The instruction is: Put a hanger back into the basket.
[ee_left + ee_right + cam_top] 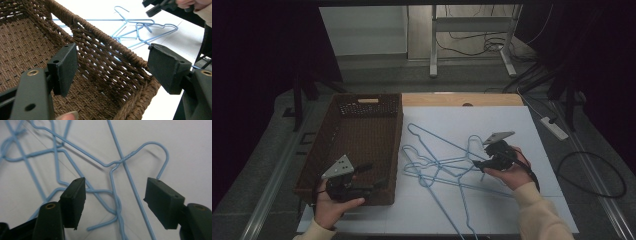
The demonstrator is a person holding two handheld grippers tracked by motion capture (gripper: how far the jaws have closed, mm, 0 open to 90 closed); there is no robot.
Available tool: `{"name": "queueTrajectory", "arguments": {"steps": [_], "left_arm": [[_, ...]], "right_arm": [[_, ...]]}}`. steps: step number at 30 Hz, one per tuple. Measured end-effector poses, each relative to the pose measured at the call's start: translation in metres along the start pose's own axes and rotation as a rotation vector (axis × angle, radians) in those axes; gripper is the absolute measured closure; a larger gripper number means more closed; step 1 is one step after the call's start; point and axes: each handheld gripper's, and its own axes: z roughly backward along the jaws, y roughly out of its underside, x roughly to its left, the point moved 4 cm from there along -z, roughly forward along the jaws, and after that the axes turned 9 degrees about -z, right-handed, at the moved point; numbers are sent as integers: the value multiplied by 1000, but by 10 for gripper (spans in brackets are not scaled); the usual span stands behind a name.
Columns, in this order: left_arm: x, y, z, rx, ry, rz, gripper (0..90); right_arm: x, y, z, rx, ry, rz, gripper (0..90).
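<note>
Several light blue wire hangers [442, 165] lie tangled on the white table top, right of a brown woven basket [396, 150]. My left gripper [371, 176] stands open at the basket's near right corner. In the left gripper view its jaws [112, 62] straddle the basket wall [105, 50] without touching it. My right gripper [481, 156] hovers open over the right side of the tangle. In the right gripper view its jaws [116, 190] are spread above a hanger's hook and twisted neck [127, 157], pads clear of the wire. The left gripper view also shows the hangers [135, 27] and the right gripper [160, 6].
The basket holds nothing visible. A wooden board [462, 99] borders the table's far edge. Beyond it stand a metal table frame [472, 30] and floor cables. A white power strip [554, 127] and a black cable loop [592, 175] lie to the right.
</note>
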Motion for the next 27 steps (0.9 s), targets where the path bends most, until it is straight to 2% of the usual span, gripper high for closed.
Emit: {"name": "queueTrajectory", "arguments": {"steps": [3, 4, 5, 7, 14, 19, 23, 27], "left_arm": [[0, 0, 0, 2, 0, 0, 260], [0, 0, 0, 2, 0, 0, 260], [0, 0, 0, 3, 0, -2, 260], [0, 0, -1, 4, 1, -2, 261], [0, 0, 0, 3, 0, -3, 262], [1, 1, 0, 2, -3, -1, 262], [1, 1, 0, 5, -3, -3, 262], [1, 1, 1, 2, -4, -3, 263]], "right_arm": [[-3, -6, -14, 49, 1, 1, 374], [-3, -6, -14, 49, 1, 1, 374], [-3, -9, -24, 86, 0, 9, 396], [-4, -10, -29, 109, 4, 12, 413], [-6, -14, -47, 183, 3, 15, 473], [-6, -15, -54, 214, -5, 15, 504], [-6, -16, -60, 257, -6, 15, 603], [-4, -17, -64, 276, -8, 17, 674]]}}
